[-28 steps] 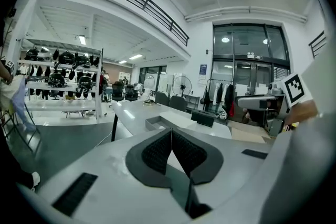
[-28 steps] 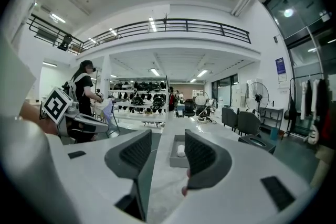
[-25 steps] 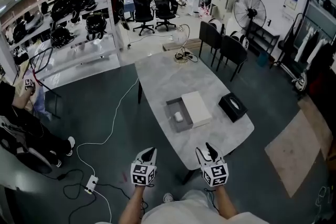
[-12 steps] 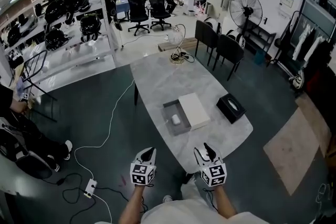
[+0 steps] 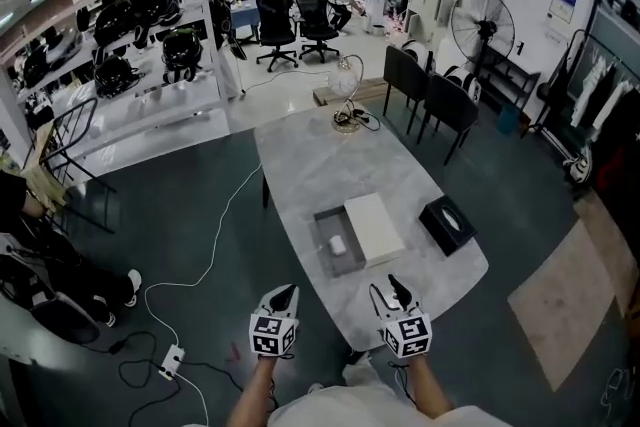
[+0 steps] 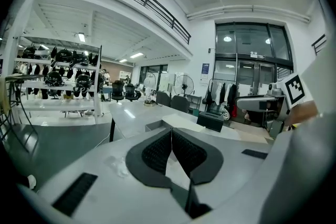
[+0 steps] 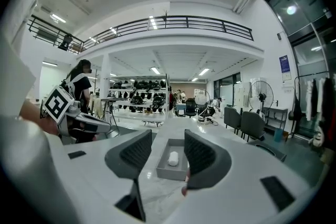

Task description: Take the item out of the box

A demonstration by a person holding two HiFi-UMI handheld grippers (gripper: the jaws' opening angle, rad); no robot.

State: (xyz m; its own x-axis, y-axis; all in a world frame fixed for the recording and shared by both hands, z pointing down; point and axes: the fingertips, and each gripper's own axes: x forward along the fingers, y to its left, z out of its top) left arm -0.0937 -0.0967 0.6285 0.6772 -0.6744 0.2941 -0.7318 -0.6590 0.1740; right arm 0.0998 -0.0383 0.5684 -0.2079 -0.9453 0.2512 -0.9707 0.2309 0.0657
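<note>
**Item [image 7: 173, 158] in the box [image 7: 169, 172], beyond your fingers**

Your right gripper [image 7: 168, 137] holds its jaws apart, gripping nothing. Framed between them, farther ahead, sits the grey box with the white item inside. Your left gripper [image 6: 171, 132] has its jaws pressed together, empty.

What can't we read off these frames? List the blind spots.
Item: too small in the head view and right gripper view to identify; just a white lump.
Left gripper view: item hidden behind the box wall and the left gripper's shut fingers.
Box floor, near side: hidden by its front wall in the right gripper view.
Black tissue box: details too small, head view.
</note>
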